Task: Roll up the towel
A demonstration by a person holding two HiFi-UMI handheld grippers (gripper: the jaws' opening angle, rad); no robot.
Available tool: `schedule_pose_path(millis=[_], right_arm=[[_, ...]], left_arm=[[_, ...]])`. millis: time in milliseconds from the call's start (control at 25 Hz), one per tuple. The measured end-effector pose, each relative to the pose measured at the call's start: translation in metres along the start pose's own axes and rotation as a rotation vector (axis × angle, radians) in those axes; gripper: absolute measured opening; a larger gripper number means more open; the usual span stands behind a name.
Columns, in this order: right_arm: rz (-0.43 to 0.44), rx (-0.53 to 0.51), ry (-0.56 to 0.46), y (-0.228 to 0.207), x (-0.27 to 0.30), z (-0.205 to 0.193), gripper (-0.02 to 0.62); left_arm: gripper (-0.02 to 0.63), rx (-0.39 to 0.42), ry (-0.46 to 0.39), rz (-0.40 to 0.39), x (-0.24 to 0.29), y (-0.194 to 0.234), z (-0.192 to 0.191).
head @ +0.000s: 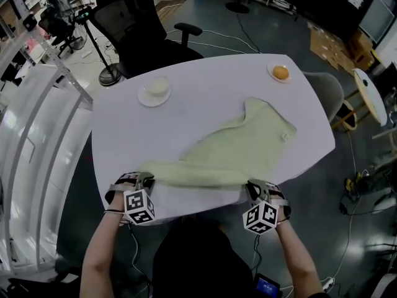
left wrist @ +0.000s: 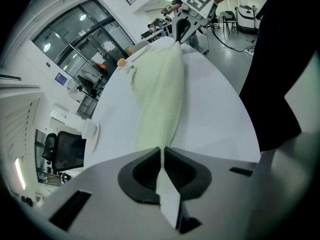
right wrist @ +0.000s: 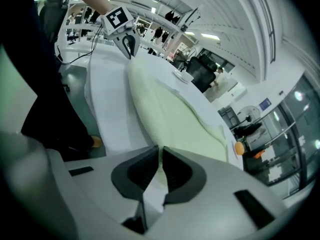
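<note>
Pale green terry cloth, the towel (head: 229, 154), lies spread over the near half of the white desk (head: 205, 92). One lobe of it reaches toward the far right corner. Its near hem is gathered into a long, soft band that runs along the desk's near edge (a fold or a first turn, I cannot tell which).

The left tool (head: 144, 180) sits at the left end of that band, close to the desk's near left corner. In the left gripper view its two dark pads are pressed together with a thin layer of the cloth pinched between them. The right tool (head: 255, 188) holds the band's right end at the near edge. Its own view shows the same thing: the jaws closed onto the towel's hem. Both tools tilt downward toward the desk.

Near the far left of the desk stands a white saucer (head: 154, 94) with something pale on it, and at the far edge a small plate (head: 280, 72) carries an orange thing. A black office chair (head: 139, 30) stands beyond the far edge.
</note>
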State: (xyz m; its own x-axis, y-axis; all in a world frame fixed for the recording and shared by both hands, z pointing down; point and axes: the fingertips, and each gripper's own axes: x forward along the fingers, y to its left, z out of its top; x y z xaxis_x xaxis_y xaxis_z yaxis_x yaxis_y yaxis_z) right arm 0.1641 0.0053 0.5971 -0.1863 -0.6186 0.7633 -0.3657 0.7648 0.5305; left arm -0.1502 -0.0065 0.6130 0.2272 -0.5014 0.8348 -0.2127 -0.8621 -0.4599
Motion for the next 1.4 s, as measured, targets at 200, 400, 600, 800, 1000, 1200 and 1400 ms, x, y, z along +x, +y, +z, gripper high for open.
schedule_pose_path(millis=[200,400,600,800,1000,1200,1400], right_arm=[[-0.004,-0.048,-0.014,0.003,-0.014,0.008,0.032],[0.019,-0.056,-0.036,0.009,-0.025,0.014,0.031],[0.081,-0.081,-0.052,0.037,-0.034,0.022,0.031],[0.143,-0.06,-0.074,0.07,-0.043,0.024,0.029],[0.193,-0.052,-0.056,0.09,-0.033,0.017,0.029],[0.314,0.029,-0.026,0.089,-0.026,0.017,0.029],[0.454,0.095,-0.022,0.075,-0.028,0.025,0.031]], left_arm=[[0.034,0.022,0.003,0.027,-0.015,0.001,-0.004],[0.032,0.018,0.014,0.028,-0.028,-0.01,-0.015],[0.032,0.001,0.035,0.014,-0.043,-0.034,-0.033],[0.032,-0.043,0.042,-0.028,-0.058,-0.066,-0.049],[0.032,-0.055,0.064,-0.053,-0.054,-0.082,-0.057],[0.032,-0.085,0.055,-0.093,-0.053,-0.072,-0.056],[0.032,-0.127,0.041,-0.168,-0.059,-0.052,-0.054]])
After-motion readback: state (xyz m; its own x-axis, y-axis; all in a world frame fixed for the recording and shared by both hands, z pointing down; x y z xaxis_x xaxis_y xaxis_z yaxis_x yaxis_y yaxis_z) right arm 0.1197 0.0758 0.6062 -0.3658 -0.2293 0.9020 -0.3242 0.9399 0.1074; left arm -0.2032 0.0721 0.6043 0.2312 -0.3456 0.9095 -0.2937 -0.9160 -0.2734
